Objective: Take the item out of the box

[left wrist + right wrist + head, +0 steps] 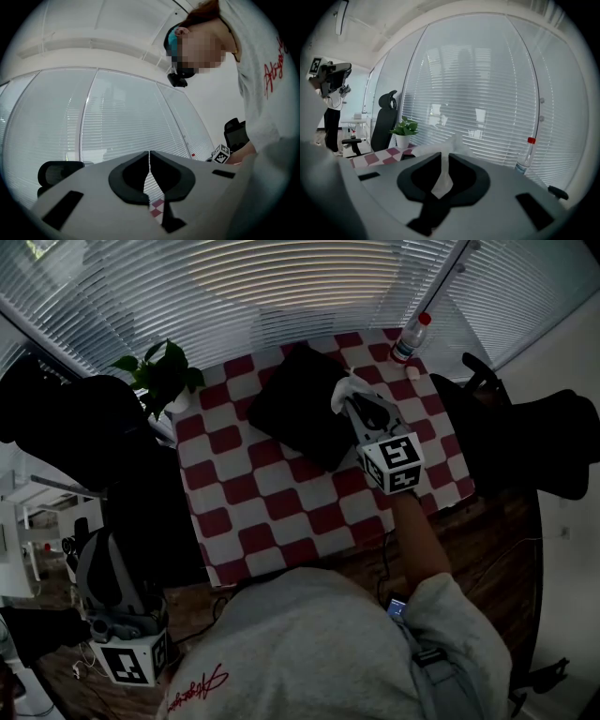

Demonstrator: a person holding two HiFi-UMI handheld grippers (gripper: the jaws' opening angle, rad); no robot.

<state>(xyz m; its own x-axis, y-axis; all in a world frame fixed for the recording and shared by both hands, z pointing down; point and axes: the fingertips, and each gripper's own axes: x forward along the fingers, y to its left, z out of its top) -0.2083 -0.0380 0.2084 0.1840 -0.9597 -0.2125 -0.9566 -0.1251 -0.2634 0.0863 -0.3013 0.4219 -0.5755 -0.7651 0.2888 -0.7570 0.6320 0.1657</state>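
Writing: red cursive lettering [199,686] is seen on the person's grey sweatshirt [319,643], but it cannot be read.
Surface: a table is covered by a red-and-white checked cloth [281,512]; a wood floor [487,521] is seen beside it.
Room: slatted blinds [281,287] are drawn across curved windows; a black office chair [384,123] is placed beyond the cloth's left edge.
Containers: a black box [295,404] is set near the cloth's far edge, its contents not made out. A red-capped bottle [411,337] is stood at the far right corner and a potted plant [161,379] at the far left corner.
Right gripper [443,157]: the jaws are pinched on a white tissue [344,388], which is held over the box's right edge.
Left gripper [149,158]: the jaws are pressed together with nothing between them; it is held off the table.
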